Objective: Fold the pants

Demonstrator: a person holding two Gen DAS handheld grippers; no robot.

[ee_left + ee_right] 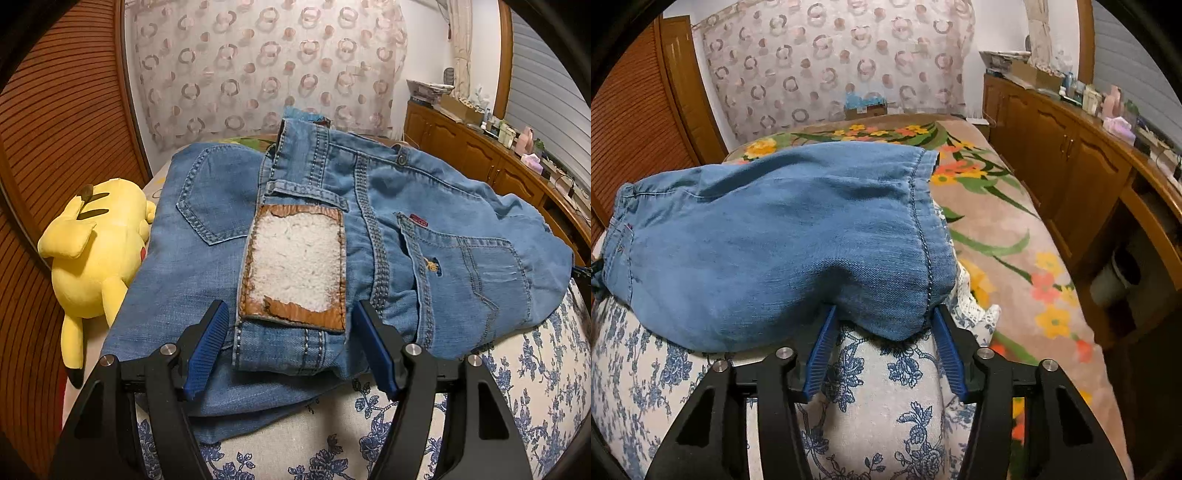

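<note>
Blue jeans [461, 206] lie folded on a white cloth with blue flowers [332, 424], seat side up, back pockets showing. The waistband with its worn brown leather patch [295, 266] runs toward me, between the fingers of my left gripper [291, 306]. That gripper is open, with a small gap on each side of the band. In the right wrist view the folded denim [775, 240] ends in a rounded edge with a stitched seam. My right gripper [884, 312] stands open around that edge. Its fingertips are tucked under the cloth and partly hidden.
A yellow plush toy [96, 243] lies against the jeans on the left. A flowered blanket [990, 221] covers the bed to the right. Wooden cabinets [1071, 166] with clutter on top line the right wall, and a slatted wooden door [48, 129] stands at the left.
</note>
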